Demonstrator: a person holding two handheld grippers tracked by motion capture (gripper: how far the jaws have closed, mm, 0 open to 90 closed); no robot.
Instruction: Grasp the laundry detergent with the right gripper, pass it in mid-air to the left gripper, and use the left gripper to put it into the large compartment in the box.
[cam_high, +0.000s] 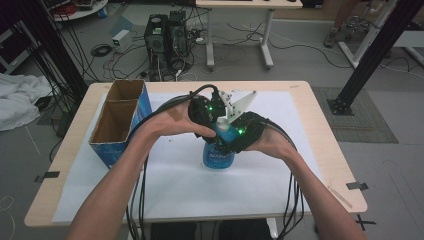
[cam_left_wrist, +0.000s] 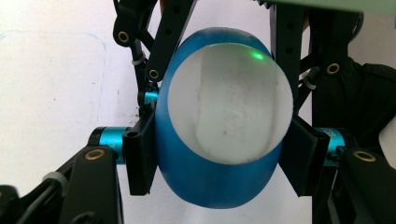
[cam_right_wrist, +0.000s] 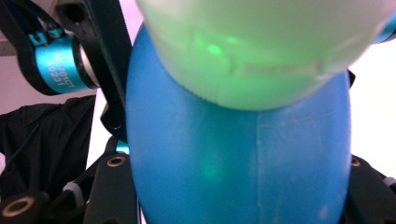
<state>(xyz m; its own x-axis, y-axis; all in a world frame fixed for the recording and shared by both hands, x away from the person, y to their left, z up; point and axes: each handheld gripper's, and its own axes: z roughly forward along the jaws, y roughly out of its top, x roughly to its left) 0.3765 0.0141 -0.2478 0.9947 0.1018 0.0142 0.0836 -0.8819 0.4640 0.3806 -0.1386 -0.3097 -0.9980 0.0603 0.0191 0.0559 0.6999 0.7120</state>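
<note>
A blue plastic bottle (cam_high: 218, 158) with a white cap (cam_high: 223, 123) stands upright on the white sheet near the table's middle. My left gripper (cam_high: 218, 130) comes in from the left and is shut on the bottle just under the cap. The left gripper view looks down on the cap (cam_left_wrist: 229, 107), with a black pad pressed on each side of the blue body (cam_left_wrist: 217, 184). My right gripper (cam_high: 231, 142) comes in from the right and is shut on the bottle body (cam_right_wrist: 233, 163), which bulges between its jaws. The cap (cam_right_wrist: 261, 46) glows green from a gripper light.
An open cardboard box (cam_high: 120, 122) with blue sides stands at the table's left. A white sheet (cam_high: 175, 185) covers most of the tabletop. Black cables trail from both grippers over the near edge. Computer towers (cam_high: 167, 35) and loose cables sit on the floor beyond.
</note>
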